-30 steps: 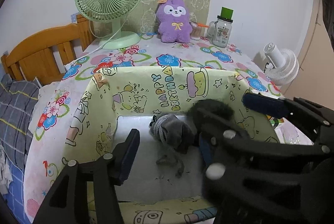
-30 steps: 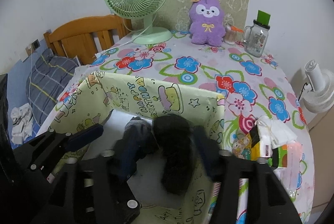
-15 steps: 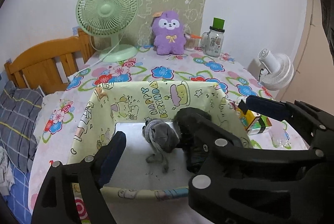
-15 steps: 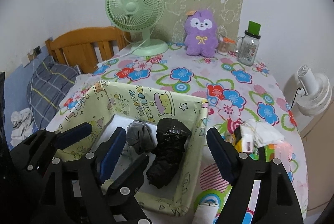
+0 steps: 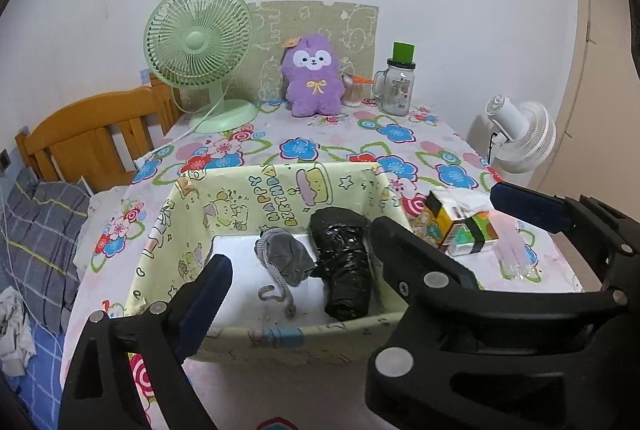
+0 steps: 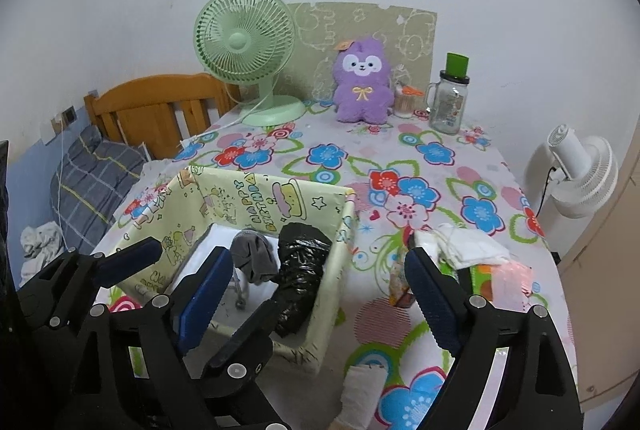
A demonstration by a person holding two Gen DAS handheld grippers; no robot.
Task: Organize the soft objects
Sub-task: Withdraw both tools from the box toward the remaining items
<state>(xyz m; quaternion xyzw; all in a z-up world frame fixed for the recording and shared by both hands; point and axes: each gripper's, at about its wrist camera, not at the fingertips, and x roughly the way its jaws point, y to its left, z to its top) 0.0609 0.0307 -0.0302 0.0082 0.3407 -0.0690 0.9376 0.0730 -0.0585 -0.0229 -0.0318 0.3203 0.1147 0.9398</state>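
Looking into the box (image 5: 276, 336) at the counter's (image 6: 436, 157) near edge, we see the grey sock (image 5: 286, 256) touching the black bundle (image 5: 344, 266) inside. Our left gripper (image 5: 296, 270) and right gripper (image 6: 320, 282) have just been opening; both stand apart, empty.

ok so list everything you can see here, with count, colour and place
box: 1, yellow cartoon print, near table edge
grey pouch: 1, in box, left
black bundle: 1, in box, right
green fan: 1, back left
plush: 1, purple, back centre
jar: 1, clear, green lid, back right
carton: 1, right of box
white fan: 1, beyond table, right
left gripper: open, empty
right gripper: open, empty
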